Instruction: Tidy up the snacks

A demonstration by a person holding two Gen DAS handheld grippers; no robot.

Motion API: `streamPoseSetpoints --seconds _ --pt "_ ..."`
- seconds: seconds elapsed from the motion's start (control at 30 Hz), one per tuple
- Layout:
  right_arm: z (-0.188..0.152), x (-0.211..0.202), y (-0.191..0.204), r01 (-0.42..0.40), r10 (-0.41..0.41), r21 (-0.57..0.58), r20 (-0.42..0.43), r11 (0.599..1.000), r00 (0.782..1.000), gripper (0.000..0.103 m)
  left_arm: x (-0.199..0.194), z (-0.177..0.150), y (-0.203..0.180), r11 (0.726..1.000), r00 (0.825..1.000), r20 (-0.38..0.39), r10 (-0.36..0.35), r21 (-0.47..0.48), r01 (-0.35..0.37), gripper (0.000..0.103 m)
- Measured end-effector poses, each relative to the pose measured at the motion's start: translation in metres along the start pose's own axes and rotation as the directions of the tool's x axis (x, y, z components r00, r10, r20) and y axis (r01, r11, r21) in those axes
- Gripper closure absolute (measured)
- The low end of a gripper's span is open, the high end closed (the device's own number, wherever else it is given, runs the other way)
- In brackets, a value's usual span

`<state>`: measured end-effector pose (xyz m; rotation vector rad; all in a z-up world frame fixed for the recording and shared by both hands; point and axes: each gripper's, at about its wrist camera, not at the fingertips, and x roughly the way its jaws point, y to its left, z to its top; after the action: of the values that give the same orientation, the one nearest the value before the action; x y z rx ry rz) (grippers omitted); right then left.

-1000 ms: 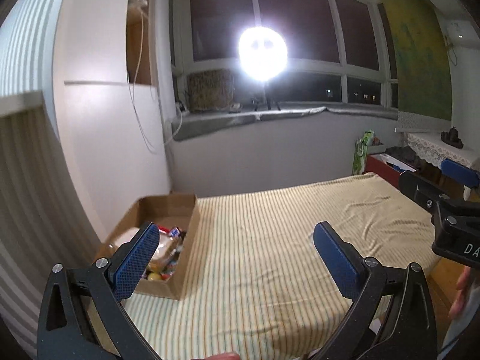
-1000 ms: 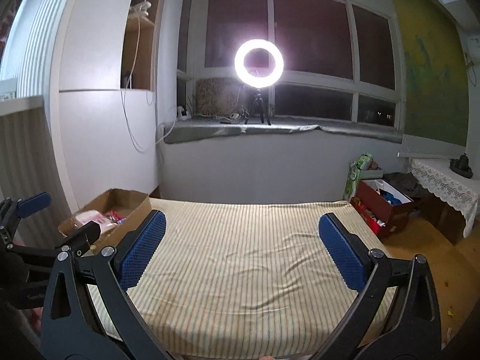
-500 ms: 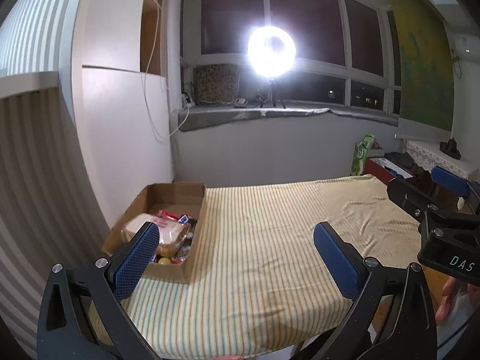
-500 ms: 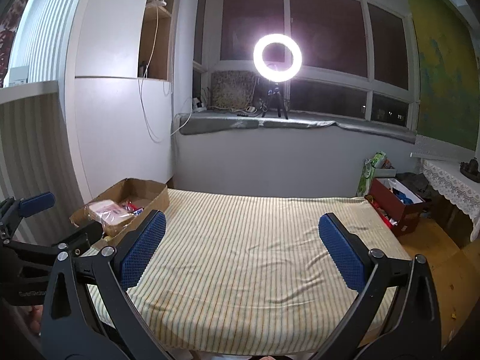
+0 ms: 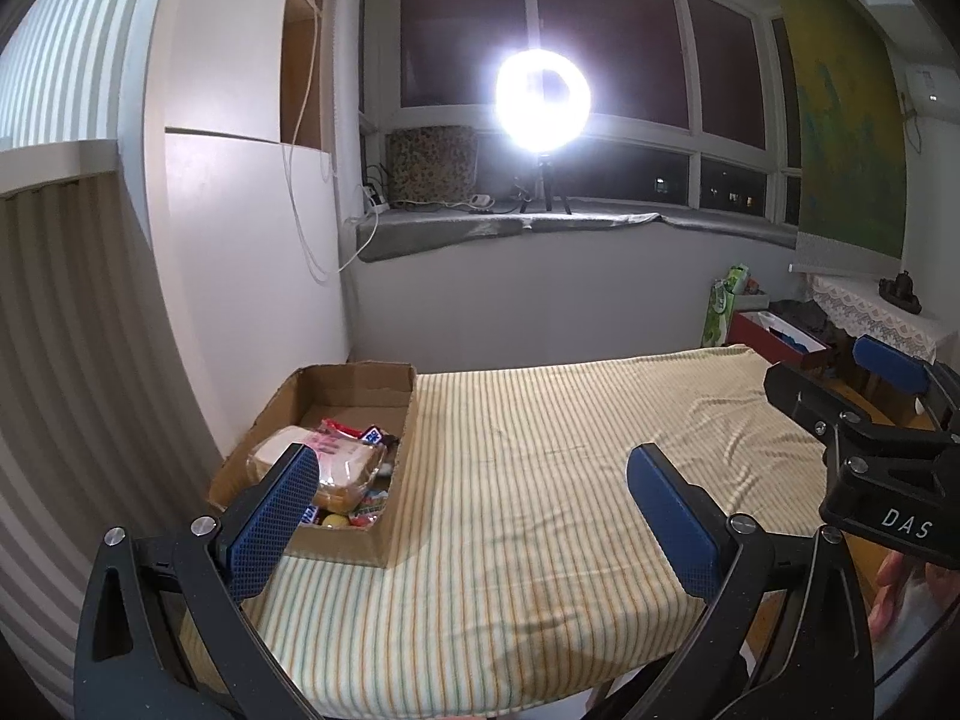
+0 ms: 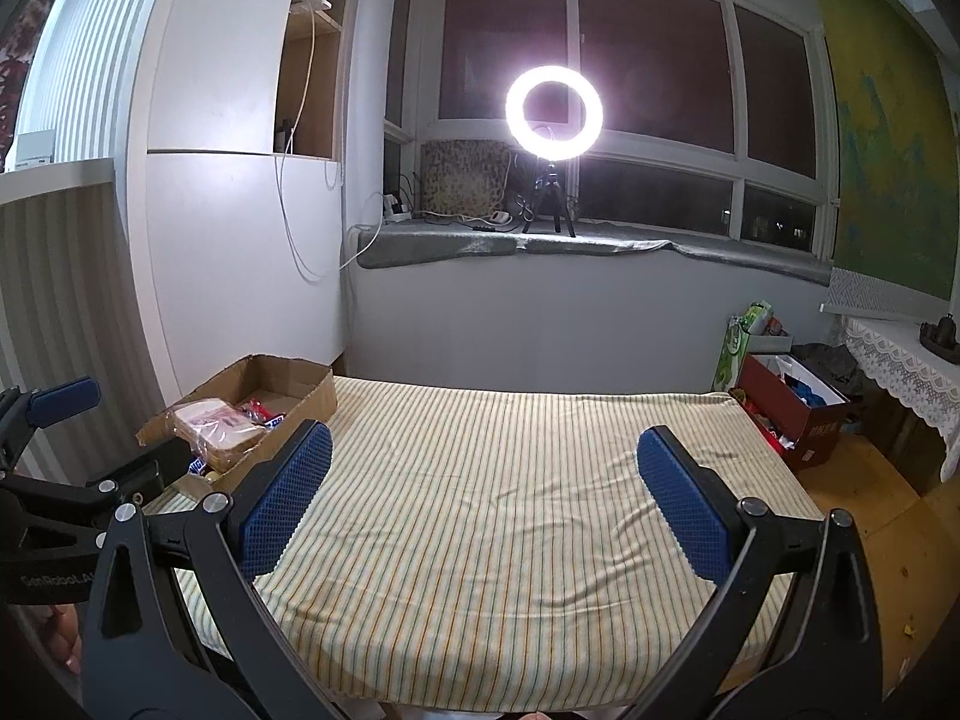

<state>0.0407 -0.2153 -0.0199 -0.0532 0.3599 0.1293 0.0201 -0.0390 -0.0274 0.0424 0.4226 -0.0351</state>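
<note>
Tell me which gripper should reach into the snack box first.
Left. The cardboard box sits right ahead of the left gripper, which is open and empty. The right gripper, also open, faces bare striped cloth, with the box off to its left.

Both grippers have pulled back and up vs 1 s ago; cardboard box [image 5: 336, 462] of snacks now sits further ahead of the left gripper [image 5: 474, 516] jaws, more of it clear of the left jaw; bed [image 6: 510, 510] near edge now shows below the right gripper [image 6: 486, 504] jaws.
</note>
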Motion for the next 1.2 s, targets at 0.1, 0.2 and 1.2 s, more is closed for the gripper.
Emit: streamPoseSetpoints --seconds 0.1,0.2,1.2 --pt "0.0001 -0.001 -0.0001 -0.001 0.001 0.001 0.002 1.0 1.0 0.0 -0.0018 -0.0001 -0.0012 1.0 1.0 0.003 0.001 0.003 -0.001 0.001" --pt "0.0003 -0.001 -0.0006 -0.001 0.001 0.001 0.002 1.0 1.0 0.0 -0.0019 -0.0002 -0.0014 1.0 1.0 0.003 0.0 0.003 0.0 0.001" --pt "0.0001 -0.0024 0.0027 0.003 -0.003 0.004 0.001 1.0 1.0 0.0 -0.0017 0.0006 0.0011 1.0 1.0 -0.004 0.004 0.0 -0.004 0.001"
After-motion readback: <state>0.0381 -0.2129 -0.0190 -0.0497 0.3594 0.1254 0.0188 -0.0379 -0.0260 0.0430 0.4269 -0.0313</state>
